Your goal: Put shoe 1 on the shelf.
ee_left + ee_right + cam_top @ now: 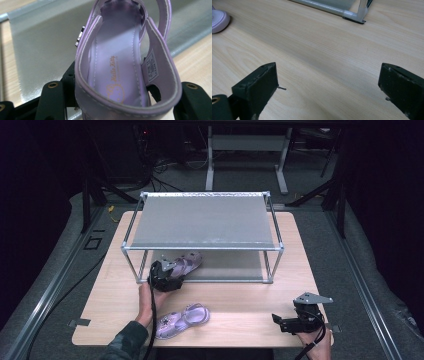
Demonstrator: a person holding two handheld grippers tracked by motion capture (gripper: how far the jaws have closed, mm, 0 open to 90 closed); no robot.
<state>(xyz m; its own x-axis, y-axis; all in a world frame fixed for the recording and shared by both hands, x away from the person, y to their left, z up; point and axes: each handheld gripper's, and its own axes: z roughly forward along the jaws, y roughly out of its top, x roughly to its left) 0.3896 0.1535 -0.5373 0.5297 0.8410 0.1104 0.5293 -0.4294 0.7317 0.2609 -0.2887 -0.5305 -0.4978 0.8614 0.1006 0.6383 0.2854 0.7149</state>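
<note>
High view: left gripper [167, 275] holds one sandal [184, 265] by its heel at the rack's [202, 220] lower shelf, apparently to store it; second sandal [182, 319] waits on the tabletop [240, 310].
Left gripper view: jaws clamp the heel strap, toe aimed at the shelf.
Right gripper view: right gripper [329, 82] wide, idle above the tabletop.

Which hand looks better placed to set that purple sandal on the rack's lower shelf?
The left: its hand-held gripper already clamps the sandal at the lower shelf. The right hand-held gripper sits open near the table's front corner.
</note>
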